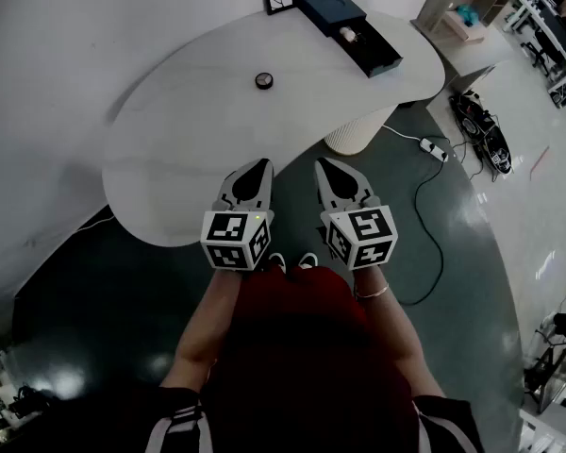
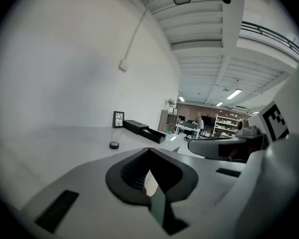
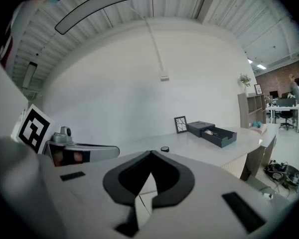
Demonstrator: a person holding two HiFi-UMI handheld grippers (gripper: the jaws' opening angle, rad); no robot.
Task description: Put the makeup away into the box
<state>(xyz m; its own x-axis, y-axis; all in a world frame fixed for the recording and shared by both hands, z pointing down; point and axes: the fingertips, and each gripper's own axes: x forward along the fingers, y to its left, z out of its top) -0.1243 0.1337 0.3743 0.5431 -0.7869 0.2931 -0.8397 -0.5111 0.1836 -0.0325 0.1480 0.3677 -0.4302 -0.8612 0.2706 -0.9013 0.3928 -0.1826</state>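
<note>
Two closed, holding nothing: left gripper [image 1: 263,165], right gripper [image 1: 324,163] | compact [image 1: 263,80] at 12 o'clock on table [image 1: 184,135] | box [image 1: 328,3] at 1 o'clock, drawer [image 1: 378,55] open

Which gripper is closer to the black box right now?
Right. The right gripper is held short of the table, with the black box ahead and to its right. The left gripper is beside it on the side away from the box, so farther off.

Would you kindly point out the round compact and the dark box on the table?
round compact [image 1: 263,80]: head view, centre of its top face.
dark box [image 1: 328,1]: head view, middle of its lid.
</note>
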